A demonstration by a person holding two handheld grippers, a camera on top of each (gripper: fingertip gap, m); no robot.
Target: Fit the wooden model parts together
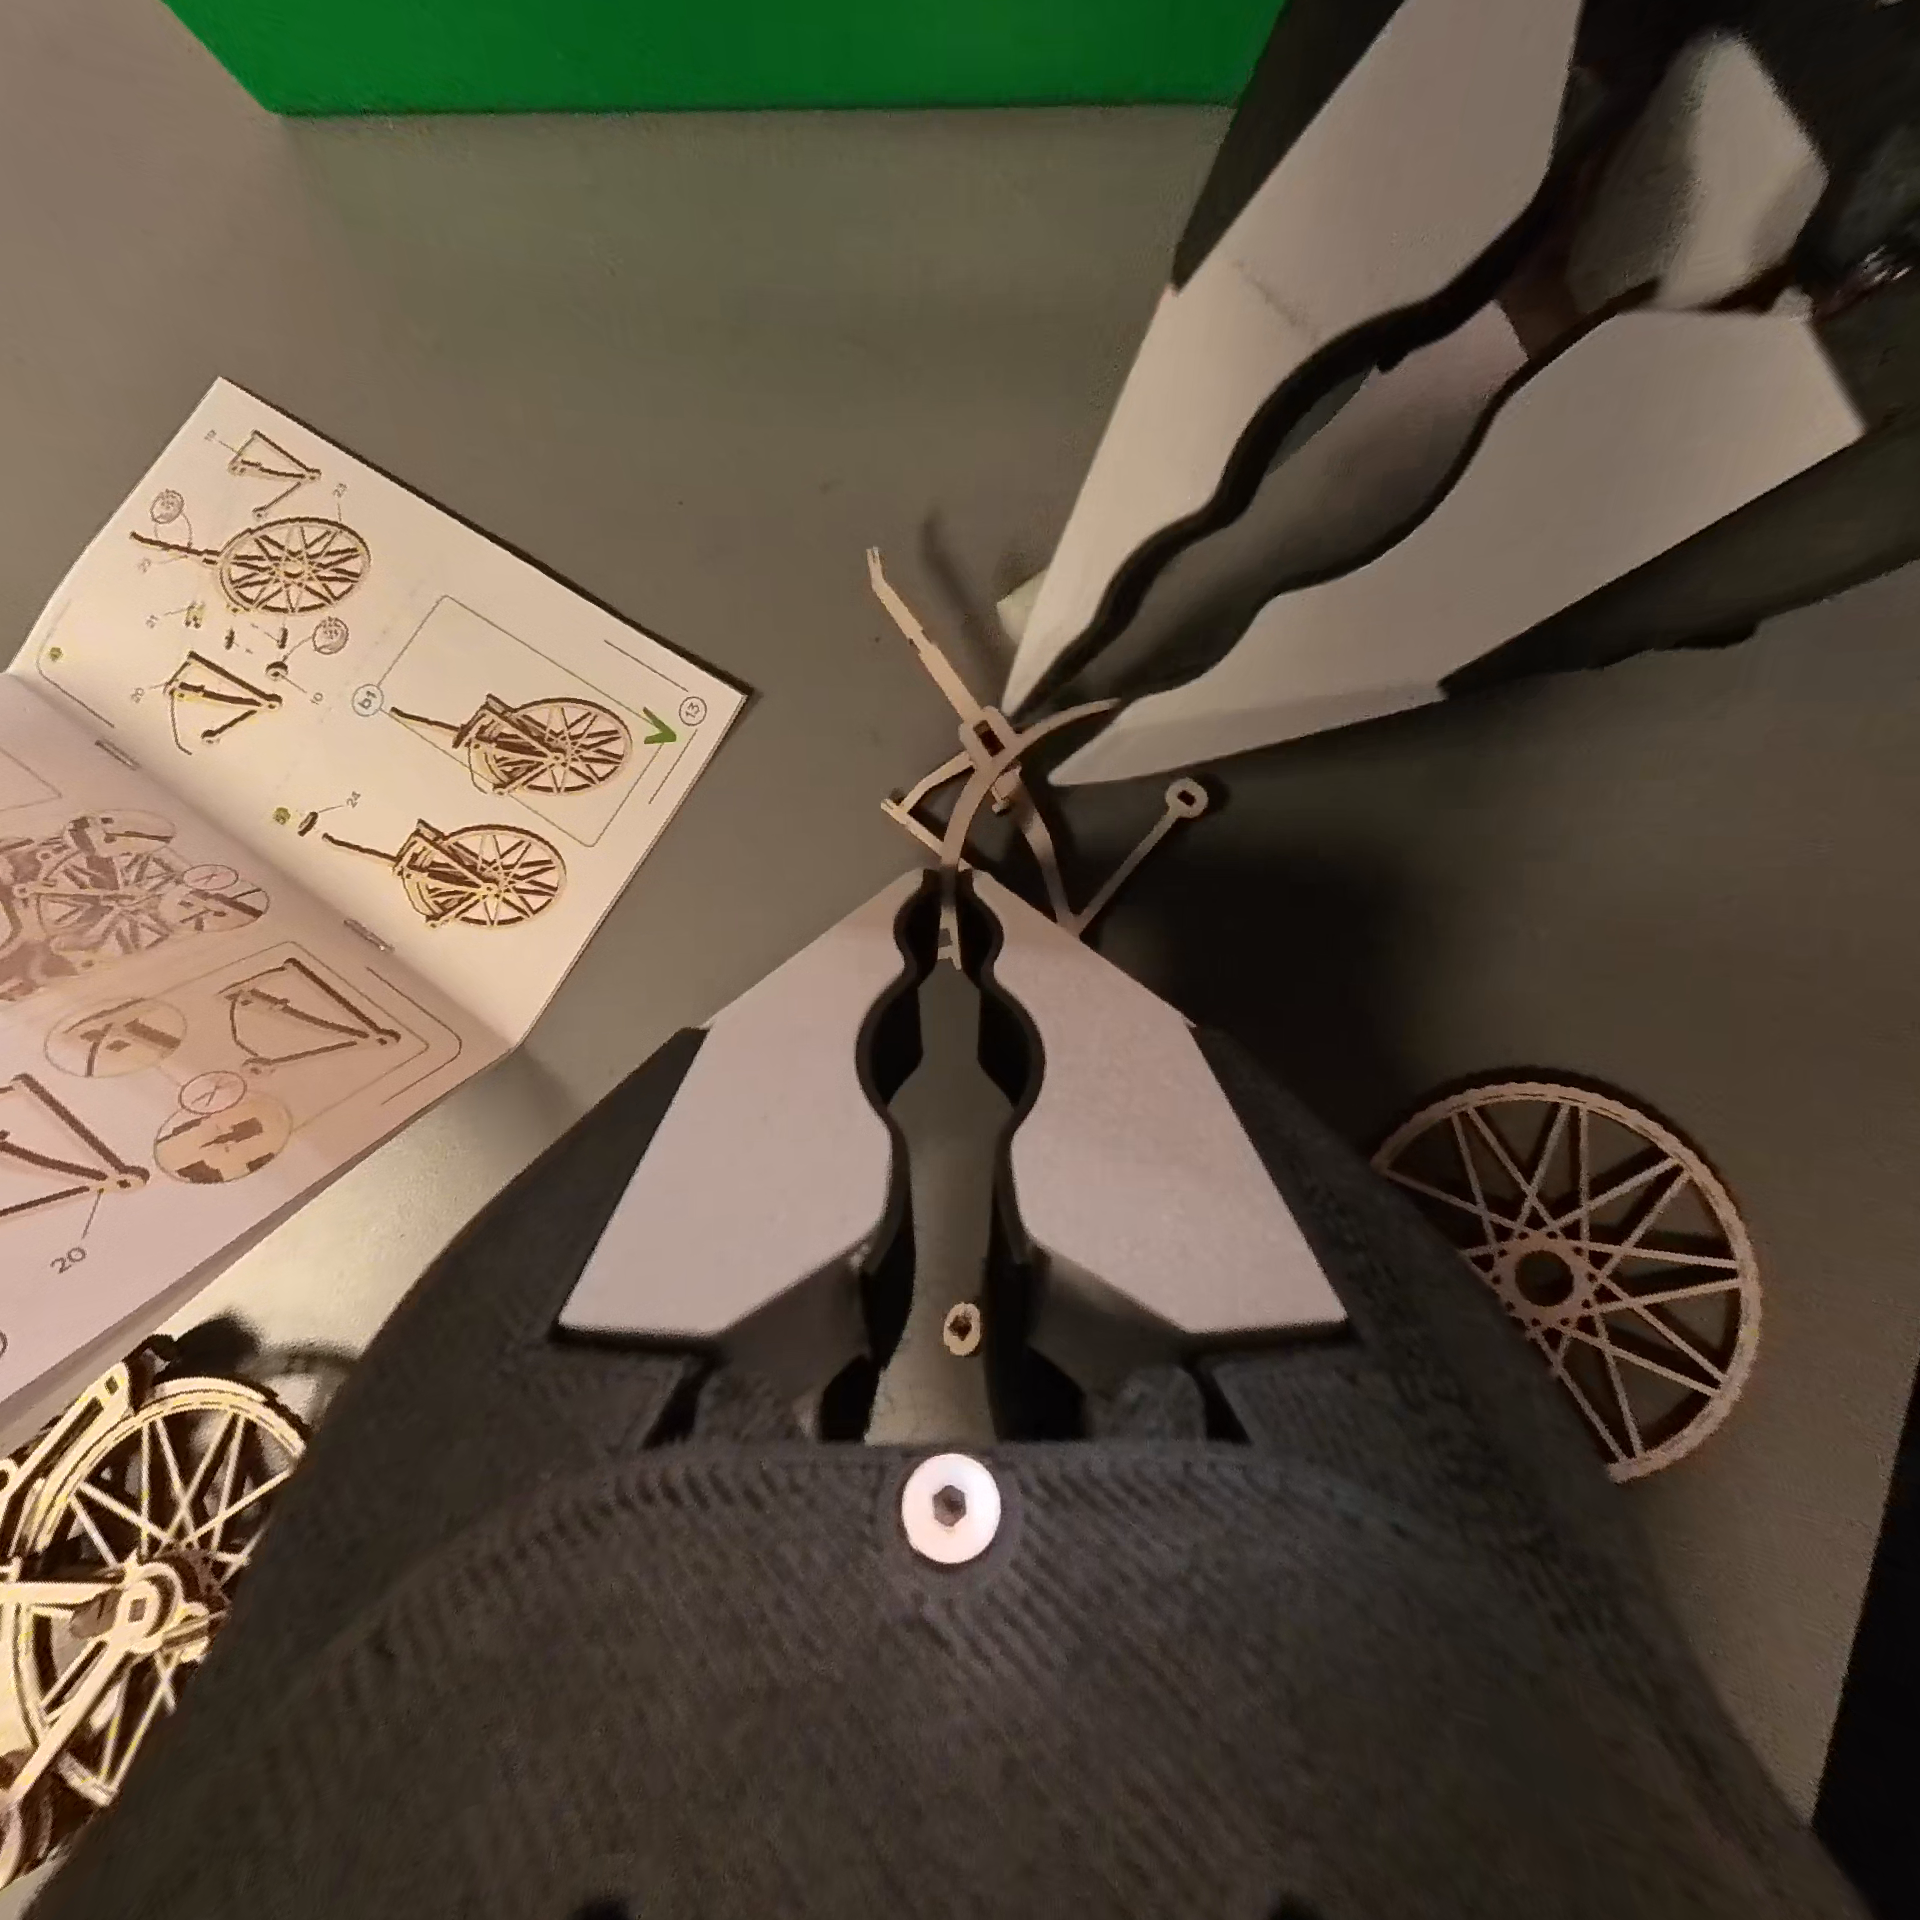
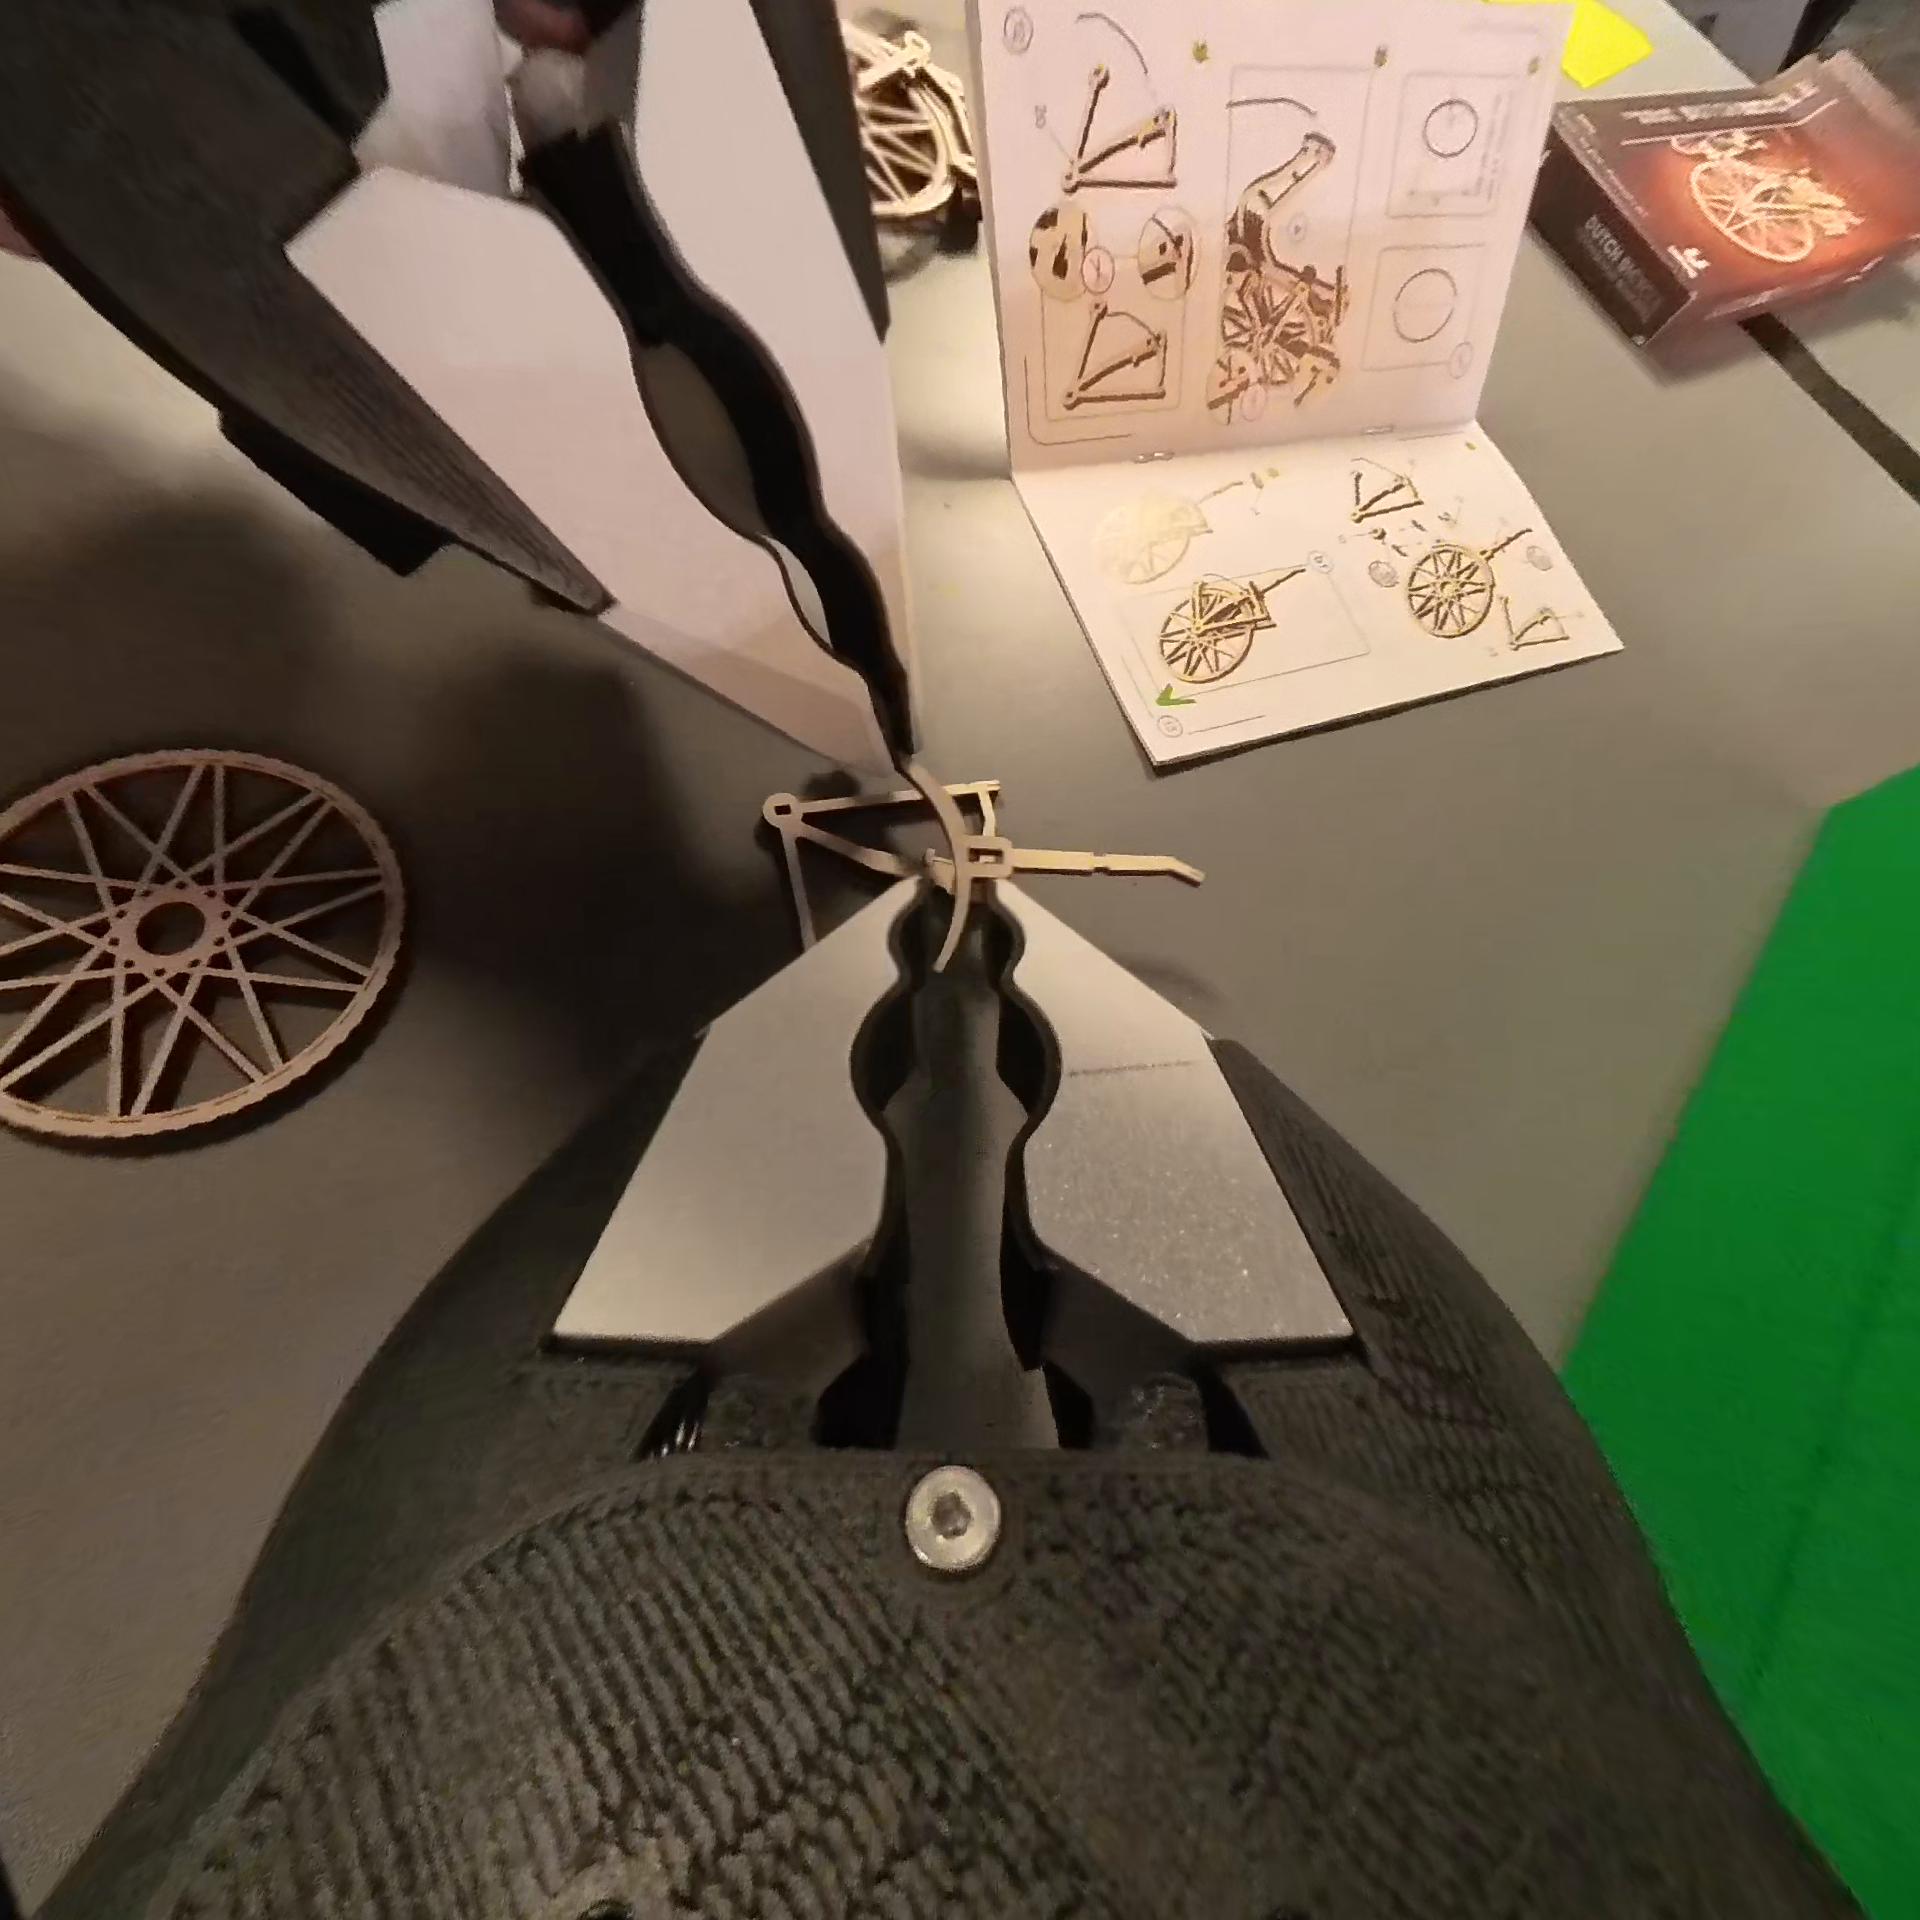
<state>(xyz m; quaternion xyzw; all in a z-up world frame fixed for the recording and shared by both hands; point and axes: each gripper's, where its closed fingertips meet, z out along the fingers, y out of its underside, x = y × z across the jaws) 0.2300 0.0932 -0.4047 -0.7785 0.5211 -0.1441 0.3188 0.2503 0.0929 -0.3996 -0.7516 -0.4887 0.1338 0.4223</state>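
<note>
My left gripper (image 1: 945,888) is shut on the lower end of a thin triangular wooden frame part with a curved arc (image 1: 961,805). It holds the part above the grey table. My right gripper (image 2: 951,899) is shut on a slim wooden bar (image 2: 1091,860) with a square slot and a hooked tip. The bar crosses the arc (image 2: 961,831) at the slot. In the left wrist view the right gripper (image 1: 1034,743) comes in from the upper right. In the right wrist view the left gripper (image 2: 902,756) comes in from the upper left. The tips are close together.
A loose spoked wooden wheel (image 1: 1558,1278) (image 2: 166,935) lies flat on the table. An open instruction booklet (image 1: 312,831) (image 2: 1299,416) lies beside a part-built wooden model (image 1: 104,1558) (image 2: 914,114). A dark product box (image 2: 1745,197) and a green surface (image 2: 1766,1247) border the table.
</note>
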